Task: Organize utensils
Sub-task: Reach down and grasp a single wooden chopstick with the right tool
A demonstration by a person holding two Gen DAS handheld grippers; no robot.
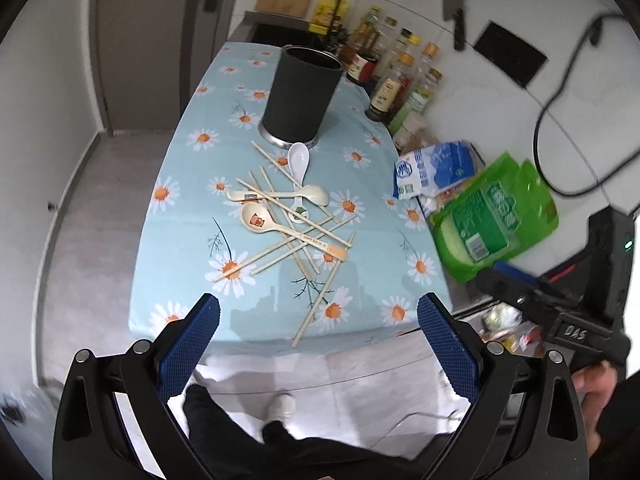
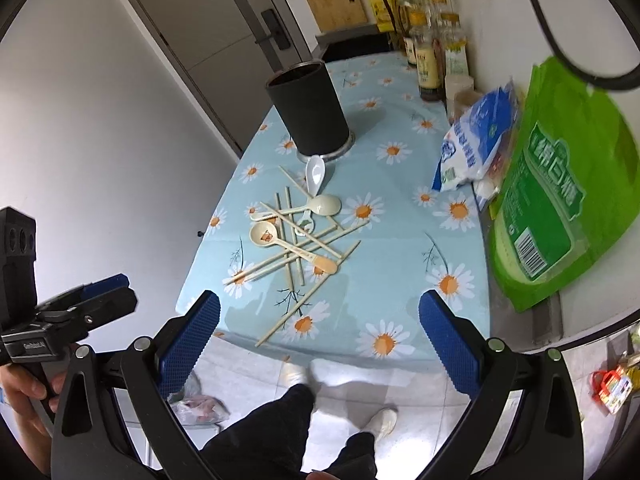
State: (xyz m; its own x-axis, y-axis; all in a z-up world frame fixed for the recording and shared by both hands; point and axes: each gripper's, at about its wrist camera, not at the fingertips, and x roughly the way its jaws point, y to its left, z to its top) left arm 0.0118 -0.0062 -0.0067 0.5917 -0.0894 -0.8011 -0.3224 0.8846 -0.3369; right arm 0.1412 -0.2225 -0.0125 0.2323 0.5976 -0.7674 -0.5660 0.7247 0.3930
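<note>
- A loose heap of pale wooden chopsticks (image 1: 280, 236) (image 2: 296, 248) lies criss-crossed in the middle of the desk (image 1: 168, 264) (image 2: 400, 248), which wears a light-blue daisy-print cloth; one stick reaches to the near edge.
- Mixed into the heap are a cream plastic spoon with a bear picture in its bowl (image 1: 256, 218) (image 2: 264, 235), a second plain cream spoon (image 1: 316, 194) (image 2: 326, 204) and a white ceramic soup spoon (image 1: 298, 160) (image 2: 315, 172).
- The white spoon's bowl looks to touch the metal base of a tall dark cylindrical holder (image 1: 302, 92) (image 2: 310, 110), upright toward the far end.
- Along the right edge: a blue-and-white bag (image 1: 434, 170) (image 2: 476, 144), a green packet (image 1: 492, 220) (image 2: 556, 200), glass bottles (image 1: 394, 84) (image 2: 426, 56).
- The left tool (image 1: 318, 340) and the right tool (image 2: 320, 340) hang before the near edge, blue pads wide apart, empty.
</note>
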